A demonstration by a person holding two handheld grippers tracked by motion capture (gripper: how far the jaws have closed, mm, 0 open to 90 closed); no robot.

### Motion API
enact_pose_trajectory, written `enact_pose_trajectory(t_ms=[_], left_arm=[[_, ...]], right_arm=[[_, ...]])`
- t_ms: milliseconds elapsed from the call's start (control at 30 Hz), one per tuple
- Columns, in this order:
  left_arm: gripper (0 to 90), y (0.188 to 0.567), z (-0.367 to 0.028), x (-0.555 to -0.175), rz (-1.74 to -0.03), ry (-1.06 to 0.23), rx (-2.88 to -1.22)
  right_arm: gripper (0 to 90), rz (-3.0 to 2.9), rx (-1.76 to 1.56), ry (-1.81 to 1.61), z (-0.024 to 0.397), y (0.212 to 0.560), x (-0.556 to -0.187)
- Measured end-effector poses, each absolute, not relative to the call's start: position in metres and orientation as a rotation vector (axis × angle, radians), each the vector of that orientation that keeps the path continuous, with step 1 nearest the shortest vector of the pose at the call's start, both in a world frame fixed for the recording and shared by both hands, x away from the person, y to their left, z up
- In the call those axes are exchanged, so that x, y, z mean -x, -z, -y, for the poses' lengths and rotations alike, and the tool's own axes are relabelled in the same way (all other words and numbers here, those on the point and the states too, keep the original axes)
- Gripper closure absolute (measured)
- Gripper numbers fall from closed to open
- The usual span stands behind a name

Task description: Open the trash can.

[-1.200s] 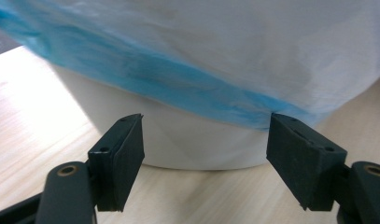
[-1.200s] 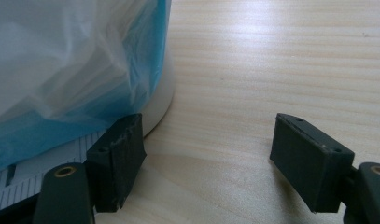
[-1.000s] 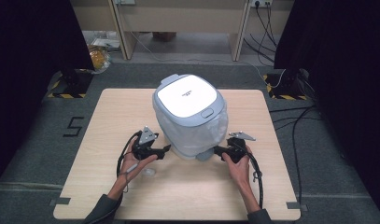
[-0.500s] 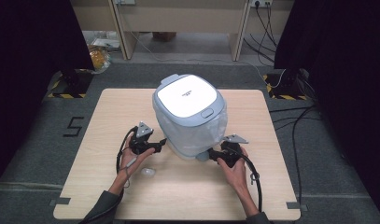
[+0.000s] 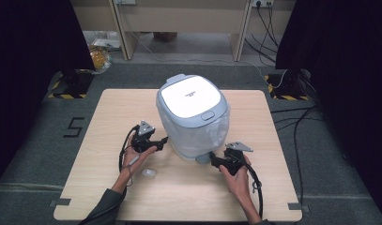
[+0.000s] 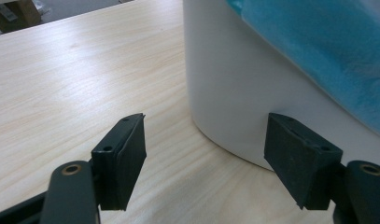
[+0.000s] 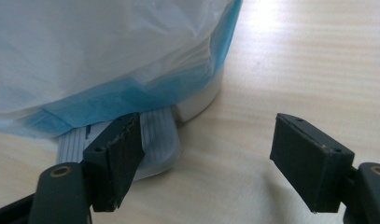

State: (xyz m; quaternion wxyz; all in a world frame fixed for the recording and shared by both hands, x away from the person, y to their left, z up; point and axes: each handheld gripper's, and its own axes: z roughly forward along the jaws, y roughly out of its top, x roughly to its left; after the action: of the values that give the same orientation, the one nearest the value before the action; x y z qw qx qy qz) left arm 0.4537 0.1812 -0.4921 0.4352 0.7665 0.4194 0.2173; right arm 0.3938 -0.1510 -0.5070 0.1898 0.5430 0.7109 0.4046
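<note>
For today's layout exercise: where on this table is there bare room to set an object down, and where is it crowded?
Free: the table left of the pedal bin, the strip right of it, and the near edge between the forearms. Crowded: the bin's front, flanked by the left gripper and right gripper, plus a small white object.

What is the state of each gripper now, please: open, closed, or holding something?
Left gripper: open, holding nothing, beside the white bin.
Right gripper: open, holding nothing, at the bin's grey pedal.
</note>
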Motion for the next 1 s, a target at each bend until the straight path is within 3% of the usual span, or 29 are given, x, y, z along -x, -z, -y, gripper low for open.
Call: enact_pose_trajectory(t_ms=[733,1000], left_arm=[[33.2,0.496,-0.145,-0.446,-0.975,-0.492,-1.964],[28.5,0.495,-0.145,-0.445,-0.964,-0.469,-1.978]], right_arm=[[24.2,-1.979,-1.515,-1.077,0.148,0.503,-0.353],[23.0,-1.929,-1.537,-1.186,0.150,0.504,-0.351]])
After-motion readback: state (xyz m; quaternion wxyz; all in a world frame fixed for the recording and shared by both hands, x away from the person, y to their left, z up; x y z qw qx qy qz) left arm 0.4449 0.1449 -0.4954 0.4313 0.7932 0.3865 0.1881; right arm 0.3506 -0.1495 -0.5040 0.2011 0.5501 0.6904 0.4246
